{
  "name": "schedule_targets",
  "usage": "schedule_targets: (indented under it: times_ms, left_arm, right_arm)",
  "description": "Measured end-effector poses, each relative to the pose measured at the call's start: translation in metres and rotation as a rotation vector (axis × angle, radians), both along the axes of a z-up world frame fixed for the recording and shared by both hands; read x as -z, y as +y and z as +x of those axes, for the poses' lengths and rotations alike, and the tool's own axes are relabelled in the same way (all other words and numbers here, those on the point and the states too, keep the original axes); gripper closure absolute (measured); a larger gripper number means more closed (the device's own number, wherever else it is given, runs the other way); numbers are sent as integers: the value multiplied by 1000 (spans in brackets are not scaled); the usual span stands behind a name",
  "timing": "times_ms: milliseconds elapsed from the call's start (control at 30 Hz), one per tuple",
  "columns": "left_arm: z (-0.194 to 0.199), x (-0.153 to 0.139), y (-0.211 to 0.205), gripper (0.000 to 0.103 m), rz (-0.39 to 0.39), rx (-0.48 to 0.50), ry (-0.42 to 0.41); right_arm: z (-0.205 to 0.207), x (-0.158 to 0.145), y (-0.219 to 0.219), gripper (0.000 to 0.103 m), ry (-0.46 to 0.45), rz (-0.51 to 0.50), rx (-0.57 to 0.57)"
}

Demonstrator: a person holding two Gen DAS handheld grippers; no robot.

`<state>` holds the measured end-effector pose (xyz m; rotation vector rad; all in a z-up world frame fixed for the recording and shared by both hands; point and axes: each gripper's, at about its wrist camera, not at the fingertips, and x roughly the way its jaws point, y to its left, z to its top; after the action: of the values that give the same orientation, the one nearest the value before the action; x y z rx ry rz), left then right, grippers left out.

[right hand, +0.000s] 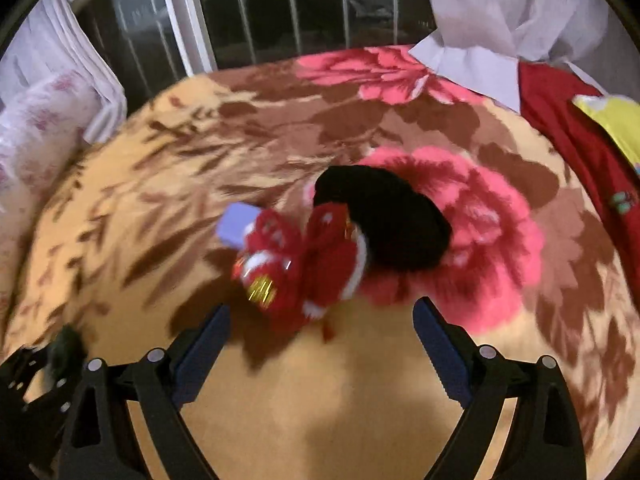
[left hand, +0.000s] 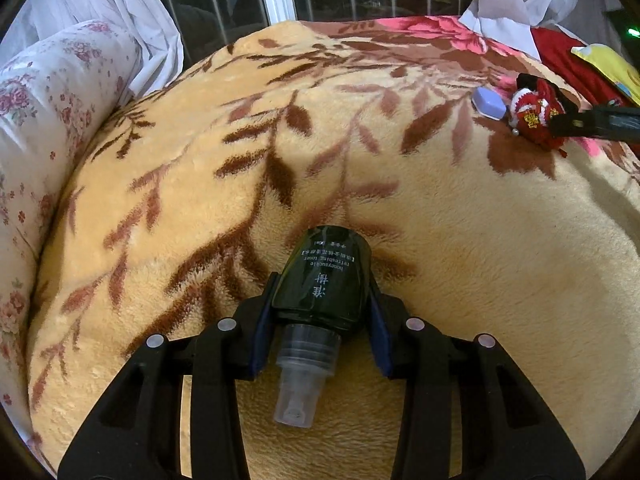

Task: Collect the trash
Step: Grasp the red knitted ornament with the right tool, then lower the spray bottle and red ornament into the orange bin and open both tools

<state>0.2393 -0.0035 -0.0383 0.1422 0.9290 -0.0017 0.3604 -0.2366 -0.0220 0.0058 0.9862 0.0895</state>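
Observation:
My left gripper is shut on a dark green spray bottle, its clear cap pointing back at the camera, held just above the floral blanket. My right gripper is open and empty, just in front of a red, white and gold fabric ornament that lies on the blanket. A black cloth item lies behind the ornament and a small lilac block to its left. In the left wrist view the ornament, the block and the right gripper's tip show at the far right.
A flowered pillow lies along the left edge of the bed. Red cloth and a yellow item lie at the right. White curtains and a barred window stand behind the bed.

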Motion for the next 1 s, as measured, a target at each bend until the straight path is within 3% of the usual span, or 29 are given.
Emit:
schedule_targets:
  times_ms: [267, 333, 400, 500, 833, 933, 1000]
  left_arm:
    - [0, 0, 1, 64, -8, 0, -1]
    - [1, 0, 1, 64, -8, 0, -2]
    - [0, 0, 1, 64, -6, -1, -2]
    - [0, 1, 1, 64, -7, 0, -2]
    - [-4, -6, 3, 65, -27, -12, -49]
    - [-13, -19, 12, 66, -106, -3, -96]
    - [-19, -26, 23, 66, -205, -3, -97]
  right_arm:
    - [43, 20, 17, 15, 49, -65, 18]
    - [48, 25, 19, 24, 44, -95, 28]
    - [47, 24, 18, 59, 23, -71, 40]
    - [41, 19, 15, 75, 7, -24, 56]
    - [-58, -8, 32, 75, -57, 105, -65]
    - [-94, -9, 42, 75, -58, 158, -101]
    - [-115, -10, 49, 75, -62, 176, -119]
